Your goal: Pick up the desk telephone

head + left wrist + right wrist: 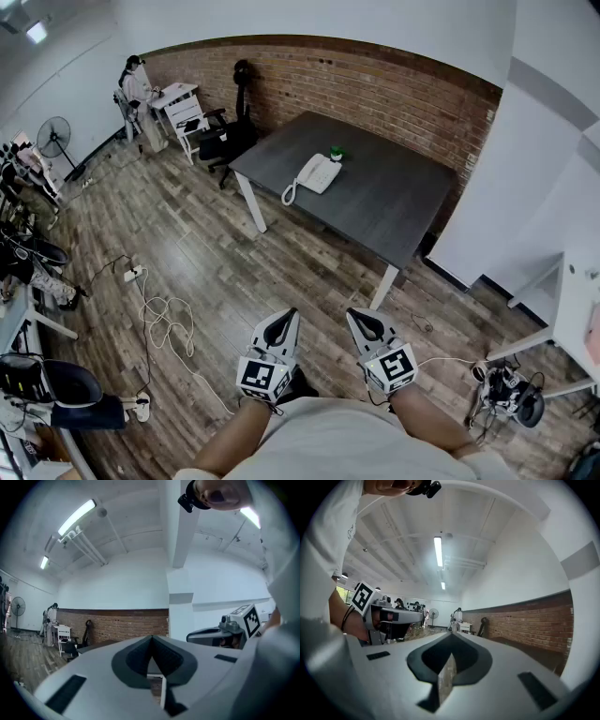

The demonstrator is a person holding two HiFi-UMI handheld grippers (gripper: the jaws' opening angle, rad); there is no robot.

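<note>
left hand-held gripper (pixel 287 317): closed, empty | right hand-held gripper (pixel 356 317): closed, empty | phone (pixel 317 173): by counter (pixel 403 202) near edge, left end

Grey-brown wood planks cover the floor (pixel 234 272). A red brick wall (pixel 375 89) runs behind a dark table (pixel 394 202) on white legs; above the brick, the walls are white. A pedestal fan (pixel 54 136) stands far left, and fluorescent tubes (pixel 77 516) glow on the ceiling.

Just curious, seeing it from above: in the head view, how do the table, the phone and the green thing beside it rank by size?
1. table
2. phone
3. green thing
The last two sit close together on the table, so distance hardly skews this.
</note>
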